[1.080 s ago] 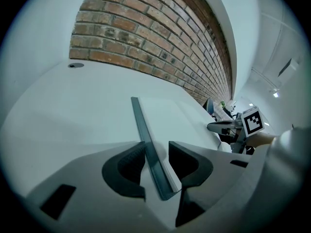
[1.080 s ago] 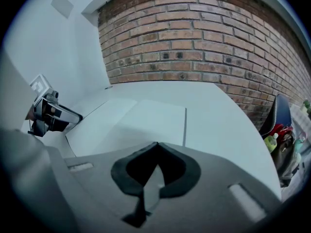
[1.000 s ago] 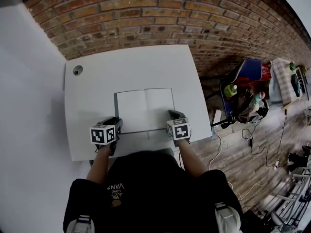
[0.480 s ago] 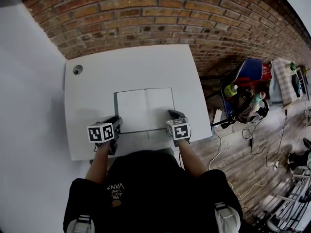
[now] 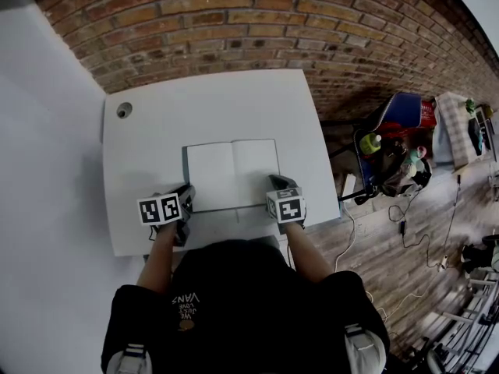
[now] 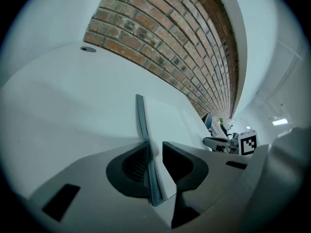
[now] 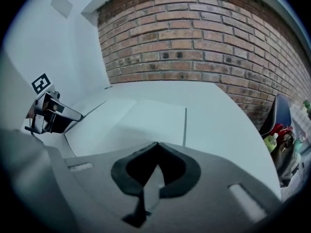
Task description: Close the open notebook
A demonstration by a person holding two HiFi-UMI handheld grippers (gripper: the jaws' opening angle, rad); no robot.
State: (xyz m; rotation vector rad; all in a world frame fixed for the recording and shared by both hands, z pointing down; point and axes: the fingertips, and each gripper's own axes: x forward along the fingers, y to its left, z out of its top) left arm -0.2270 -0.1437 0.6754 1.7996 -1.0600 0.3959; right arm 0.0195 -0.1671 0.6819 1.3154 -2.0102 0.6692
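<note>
The open notebook (image 5: pixel 232 174) lies flat on the white table (image 5: pixel 210 107), blank pages up, with a teal cover edge along its left side. My left gripper (image 5: pixel 185 196) is at its near left corner. In the left gripper view the jaws of this gripper (image 6: pixel 155 152) are closing, with the teal cover edge (image 6: pixel 142 120) and its pages between the pads and filling the gap. My right gripper (image 5: pixel 277 184) rests at the near right corner. In the right gripper view its jaws (image 7: pixel 156 147) meet at the tips, over the right page (image 7: pixel 146 113).
A round cable hole (image 5: pixel 124 111) sits in the table's far left corner. A brick wall (image 5: pixel 234 22) runs behind the table. To the right, off the table, stands a chair with bottles and bags (image 5: pixel 390 146). The table's near edge is just behind both grippers.
The left gripper has rolled, so its marker cube has turned and shifted slightly left. The notebook and the right gripper have not moved.
</note>
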